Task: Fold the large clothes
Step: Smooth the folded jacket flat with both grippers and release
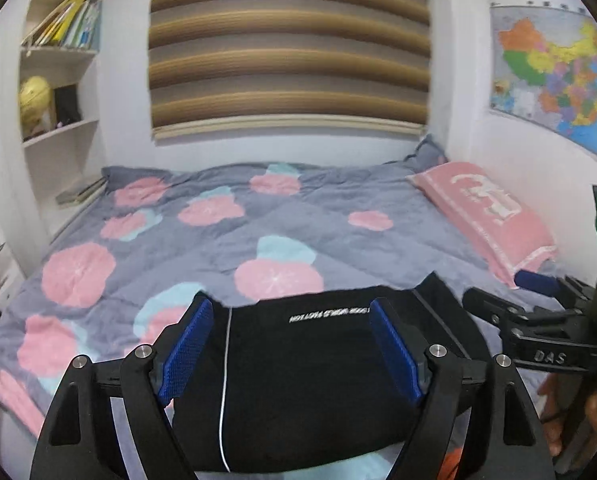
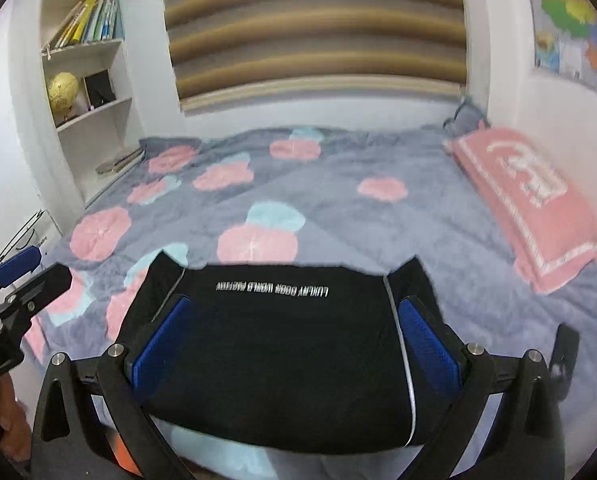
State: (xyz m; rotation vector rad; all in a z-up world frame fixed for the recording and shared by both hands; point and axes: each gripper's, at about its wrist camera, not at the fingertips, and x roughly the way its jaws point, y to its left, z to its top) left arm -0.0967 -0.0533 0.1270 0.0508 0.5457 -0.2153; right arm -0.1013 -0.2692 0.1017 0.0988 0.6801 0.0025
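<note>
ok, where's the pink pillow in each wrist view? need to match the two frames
Left wrist: pink pillow at right-centre, on the quilt against the right wall, under the map.
Right wrist: pink pillow at the right edge, on the quilt against the same wall.
Shared landmark: the striped blind, top centre in both, above the far side of the bed.

My own arms cover the near hem of the black garment (image 2: 274, 360), its white lettering (image 1: 330, 315) smears past reading in the left view, the map (image 2: 574, 28) runs off the right view's edge, and the shelf books' (image 1: 64, 24) titles are too small.
</note>
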